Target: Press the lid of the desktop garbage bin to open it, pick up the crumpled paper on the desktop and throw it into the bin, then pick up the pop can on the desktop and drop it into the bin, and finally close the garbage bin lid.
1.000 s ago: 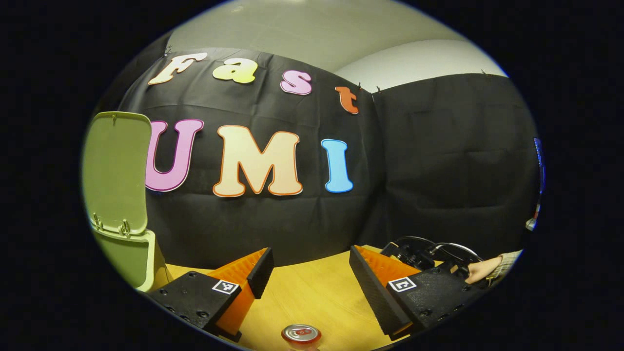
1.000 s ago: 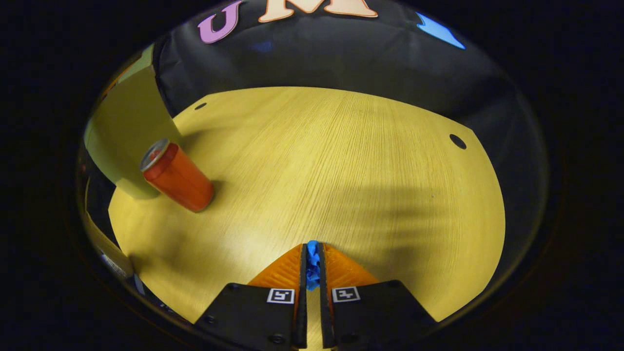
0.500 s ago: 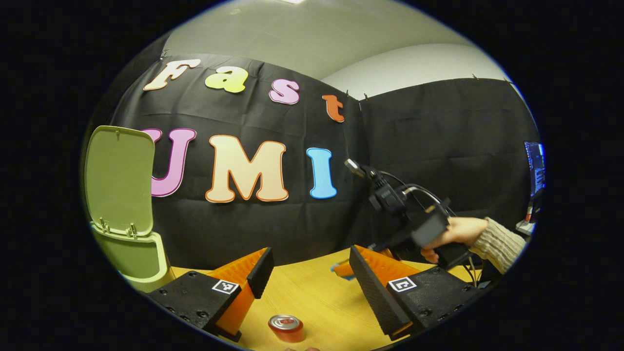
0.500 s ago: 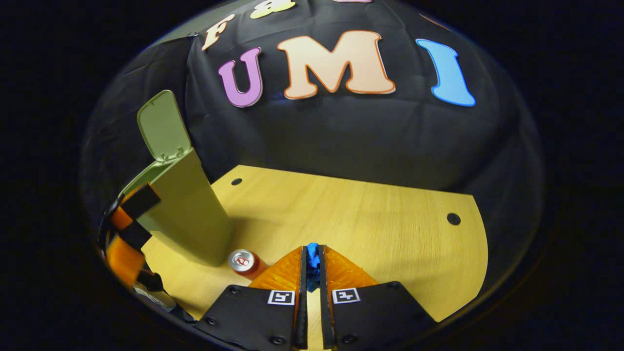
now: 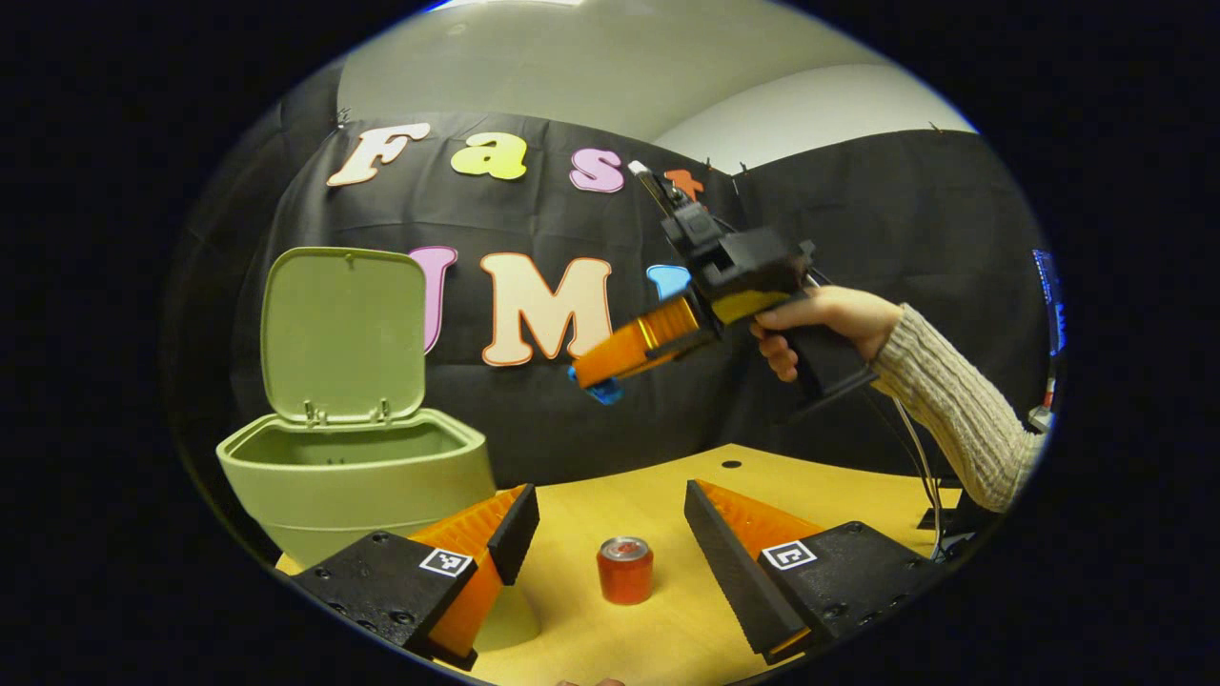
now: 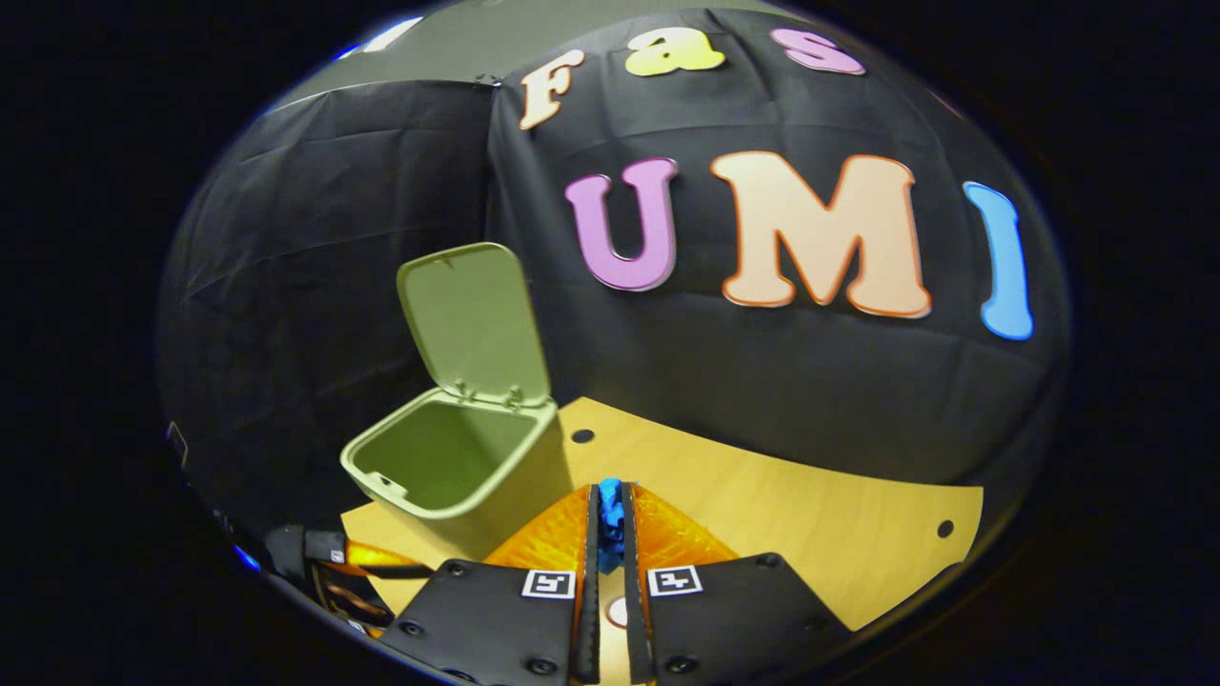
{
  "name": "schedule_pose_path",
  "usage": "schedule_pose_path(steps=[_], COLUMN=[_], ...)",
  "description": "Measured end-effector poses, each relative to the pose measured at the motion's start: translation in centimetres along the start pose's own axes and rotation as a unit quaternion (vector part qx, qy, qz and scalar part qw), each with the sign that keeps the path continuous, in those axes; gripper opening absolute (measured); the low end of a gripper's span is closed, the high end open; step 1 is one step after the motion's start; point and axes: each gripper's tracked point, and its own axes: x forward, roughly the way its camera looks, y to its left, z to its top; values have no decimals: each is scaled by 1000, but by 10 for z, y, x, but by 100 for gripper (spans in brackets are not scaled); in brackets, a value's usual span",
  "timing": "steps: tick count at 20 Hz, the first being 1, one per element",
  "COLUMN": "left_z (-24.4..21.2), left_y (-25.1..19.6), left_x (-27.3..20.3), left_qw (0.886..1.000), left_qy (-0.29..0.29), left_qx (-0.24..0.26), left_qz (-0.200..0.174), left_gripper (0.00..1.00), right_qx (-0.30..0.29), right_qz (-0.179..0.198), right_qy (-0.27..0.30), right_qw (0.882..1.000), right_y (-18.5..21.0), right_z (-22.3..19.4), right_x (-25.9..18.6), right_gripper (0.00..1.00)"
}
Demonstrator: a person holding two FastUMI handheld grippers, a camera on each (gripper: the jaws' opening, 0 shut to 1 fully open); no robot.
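The right gripper (image 6: pixel 610 519) has risen from the table toward the bin (image 6: pixel 448 467), fingers clamped on the blue paper (image 6: pixel 610 514). Carry it over the opening ahead-left before letting go. The left gripper (image 5: pixel 610 534) hangs wide open, holding nothing, the can (image 5: pixel 624 570) just ahead between its fingers

Green bin (image 5: pixel 353 481), red can (image 5: pixel 624 570), blue paper (image 6: pixel 610 519)

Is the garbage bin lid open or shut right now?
Open. The lid stands upright behind the garbage bin, and the right gripper view looks into its hollow inside.
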Motion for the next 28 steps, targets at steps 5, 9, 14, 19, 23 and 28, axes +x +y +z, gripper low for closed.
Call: schedule_pose_path(steps=[5,9,14,19,23,28], left_z=[-18,-30,-39,-49,-58,-77], left_y=[17,26,28,30,19,-18], left_x=[-29,-41,-40,-38,-29,-2], left_qw=[1000,999,999,998,998,997], left_qy=[16,29,34,45,52,69], left_qx=[-5,-7,-19,-23,-25,-29], left_qz=[19,29,33,38,26,-6], left_gripper=[94,94,94,95,94,92], right_qx=[-21,-15,-1,-5,-32,-19], right_qz=[78,105,106,118,66,-3], right_qy=[-14,-13,-15,-64,-92,-115], right_qw=[997,994,994,991,993,993], right_y=[85,109,107,110,76,12], right_z=[27,31,35,47,46,15], right_x=[49,77,90,83,61,0], right_gripper=[13,13,20,60,95,98])
